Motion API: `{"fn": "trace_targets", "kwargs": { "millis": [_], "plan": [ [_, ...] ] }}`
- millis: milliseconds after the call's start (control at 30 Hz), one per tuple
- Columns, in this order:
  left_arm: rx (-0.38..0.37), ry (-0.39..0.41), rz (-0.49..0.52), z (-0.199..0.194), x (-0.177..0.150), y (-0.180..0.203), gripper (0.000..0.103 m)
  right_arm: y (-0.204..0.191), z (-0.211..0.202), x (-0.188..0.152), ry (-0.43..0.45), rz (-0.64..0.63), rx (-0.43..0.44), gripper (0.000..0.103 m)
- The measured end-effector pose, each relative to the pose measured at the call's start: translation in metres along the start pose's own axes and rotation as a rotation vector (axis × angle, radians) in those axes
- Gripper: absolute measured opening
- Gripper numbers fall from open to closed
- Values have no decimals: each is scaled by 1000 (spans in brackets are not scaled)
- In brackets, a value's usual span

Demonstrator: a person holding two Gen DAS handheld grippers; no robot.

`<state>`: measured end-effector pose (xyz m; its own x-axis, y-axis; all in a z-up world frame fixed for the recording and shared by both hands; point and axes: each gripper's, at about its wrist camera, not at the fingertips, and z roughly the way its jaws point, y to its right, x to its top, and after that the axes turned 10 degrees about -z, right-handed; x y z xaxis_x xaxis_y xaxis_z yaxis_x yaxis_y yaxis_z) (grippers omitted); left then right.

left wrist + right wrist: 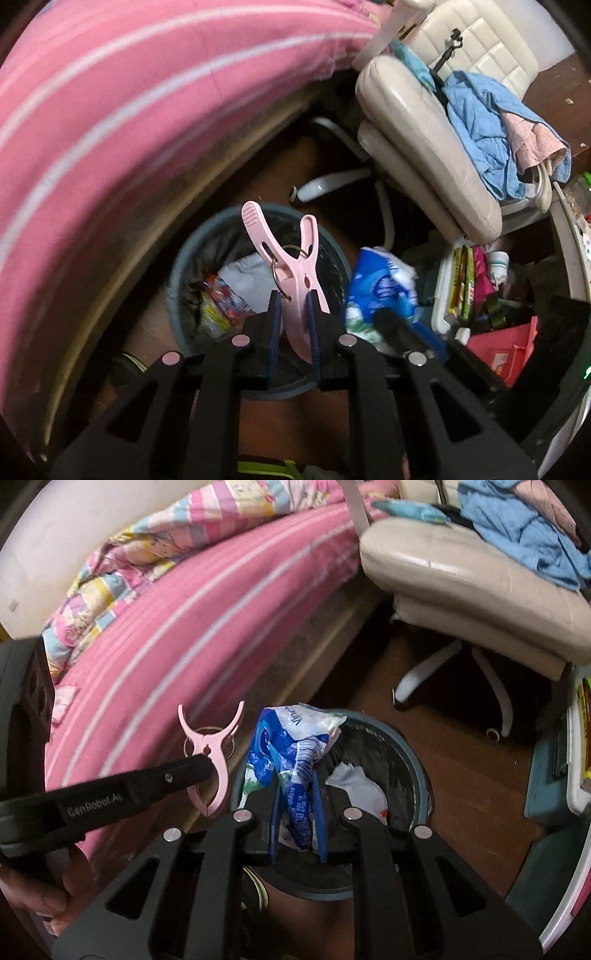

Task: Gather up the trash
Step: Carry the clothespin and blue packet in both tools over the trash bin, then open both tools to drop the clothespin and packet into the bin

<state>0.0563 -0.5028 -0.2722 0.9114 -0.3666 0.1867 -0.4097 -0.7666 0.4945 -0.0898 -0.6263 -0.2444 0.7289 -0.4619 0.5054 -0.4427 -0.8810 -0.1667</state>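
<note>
A pink clothes peg (295, 273) is clamped narrowly in the left gripper (293, 314), and a crumpled blue-and-white wrapper (291, 771) is pinched narrowly in the right gripper (295, 812). Both are held above the lined bin (184, 254), which stands on the floor beside the pink bed (110, 129). In the left view the wrapper appears at 3 o'clock of the peg. For a clean drop, each load is best centred over the bin opening before the jaws are released.

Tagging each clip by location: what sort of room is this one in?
Most likely a cluttered bedroom: a bed with a pink striped mattress and patterned quilt, a cream office chair draped with clothes, and a trash bin.
</note>
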Motion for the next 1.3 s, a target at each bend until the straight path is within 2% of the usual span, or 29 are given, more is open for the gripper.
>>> {"fn": "trace_targets", "kwargs": {
  "millis": [267,400,500,567,633,867,1100,1300],
  "plan": [
    [32,-97,-33,47,4,-6,15,7,27,-7,-56,7,-36,17],
    [42,-113,-52,58,6,-8,18,9,34,-9,-67,12,-61,25],
    [44,-102,-53,55,7,-9,26,10,33,-11,-60,16,-78,37],
    [43,-88,-53,51,7,-10,28,8,31,-12,-54,18,-88,44],
    [36,-77,-61,46,8,-10,30,6,27,-12,-42,21,-101,56],
    [32,40,-119,0,11,-21,62,-15,0,-5,31,-15,-113,71],
    [-25,212,-168,-76,7,-35,78,-65,-42,17,144,-114,-79,80],
    [-86,331,-228,-143,8,-56,83,-120,-78,37,232,-213,-35,82]
  ]
}}
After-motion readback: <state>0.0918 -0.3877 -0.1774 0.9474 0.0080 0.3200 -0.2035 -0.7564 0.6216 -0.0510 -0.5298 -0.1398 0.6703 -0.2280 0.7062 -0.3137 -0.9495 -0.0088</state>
